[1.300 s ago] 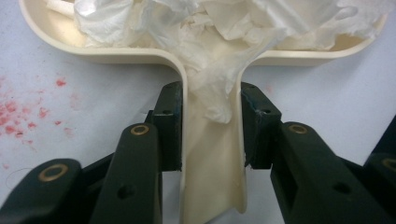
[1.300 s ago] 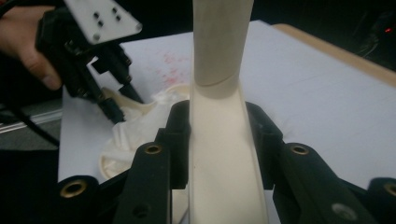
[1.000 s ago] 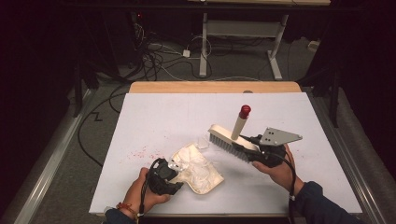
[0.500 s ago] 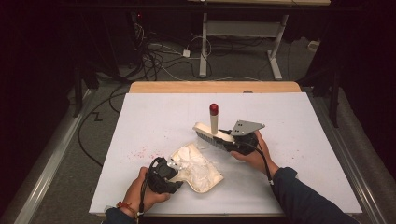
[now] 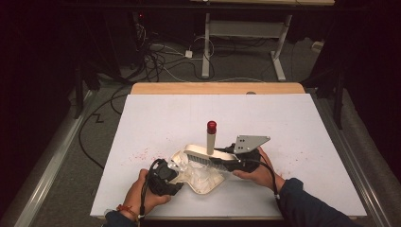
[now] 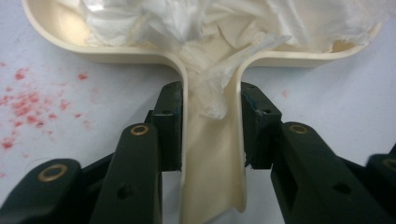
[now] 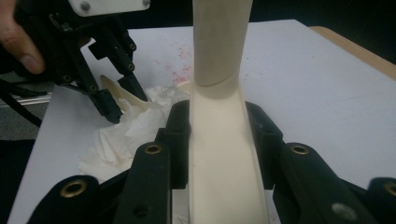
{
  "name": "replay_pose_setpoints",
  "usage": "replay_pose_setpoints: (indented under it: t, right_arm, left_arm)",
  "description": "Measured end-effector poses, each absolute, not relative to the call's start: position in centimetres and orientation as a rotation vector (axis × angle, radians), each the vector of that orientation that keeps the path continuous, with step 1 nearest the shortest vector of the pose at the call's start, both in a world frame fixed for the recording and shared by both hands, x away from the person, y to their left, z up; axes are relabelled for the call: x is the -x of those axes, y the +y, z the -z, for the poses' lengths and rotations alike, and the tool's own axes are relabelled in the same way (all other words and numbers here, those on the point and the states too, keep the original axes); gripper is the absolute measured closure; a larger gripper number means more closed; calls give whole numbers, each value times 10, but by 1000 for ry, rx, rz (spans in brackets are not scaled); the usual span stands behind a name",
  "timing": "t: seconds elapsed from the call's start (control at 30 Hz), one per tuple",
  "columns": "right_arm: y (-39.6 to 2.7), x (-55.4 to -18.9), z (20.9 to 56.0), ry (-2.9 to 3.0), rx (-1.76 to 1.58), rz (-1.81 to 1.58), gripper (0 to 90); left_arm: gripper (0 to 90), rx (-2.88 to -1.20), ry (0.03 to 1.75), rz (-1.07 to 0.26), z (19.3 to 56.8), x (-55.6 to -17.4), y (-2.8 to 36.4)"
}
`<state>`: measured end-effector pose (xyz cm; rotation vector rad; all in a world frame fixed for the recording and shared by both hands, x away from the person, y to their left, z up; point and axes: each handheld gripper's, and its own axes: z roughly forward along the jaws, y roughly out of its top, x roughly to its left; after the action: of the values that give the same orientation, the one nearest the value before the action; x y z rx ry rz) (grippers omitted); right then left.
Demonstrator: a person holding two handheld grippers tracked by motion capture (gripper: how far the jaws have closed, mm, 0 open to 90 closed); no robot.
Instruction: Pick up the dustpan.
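The left gripper point(image 5: 177, 178) clamps the handle of the cream dustpan point(image 6: 212, 172), which lies flat near the front edge of the white table point(image 5: 302, 123). Its long axis runs from that handle away to the right, and the pan is full of crumpled white tissue point(image 6: 187, 23). The right gripper point(image 5: 226, 162) clamps the cream handle of a brush point(image 5: 203, 155); the bristle head lies across the pan's far rim, and its red-tipped post stands upright. Red specks point(image 5: 142, 153) dot the table left of the pan.
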<state>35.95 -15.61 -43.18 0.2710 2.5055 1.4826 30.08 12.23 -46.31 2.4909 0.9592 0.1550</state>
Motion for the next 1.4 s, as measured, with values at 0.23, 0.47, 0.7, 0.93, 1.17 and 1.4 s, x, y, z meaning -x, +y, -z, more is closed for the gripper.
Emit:
replay_pose_setpoints:
  t: [0.23,0.47,0.7,0.93,1.17,1.4]
  right_arm:
    - [-158,-353,422,2490,-277,-1514,682]
    - [-170,-355,410,2453,-334,-1506,682]
    - [-186,-353,399,2446,-386,-1465,683]
    - [-218,-346,399,2454,-462,-1414,684]
    - [-234,-334,413,2541,-507,-1341,684]
    - [-221,-328,426,2572,-485,-1368,684]
  left_arm:
    - [622,-2482,974,-165,464,-302,127]
    - [621,-2484,980,-156,468,-303,127]
    - [626,-2489,981,-153,466,-302,127]
    - [627,-2488,979,-155,464,-301,129]
    - [628,-2500,976,-154,464,-301,128]
    - [629,-2523,954,-147,463,-301,126]
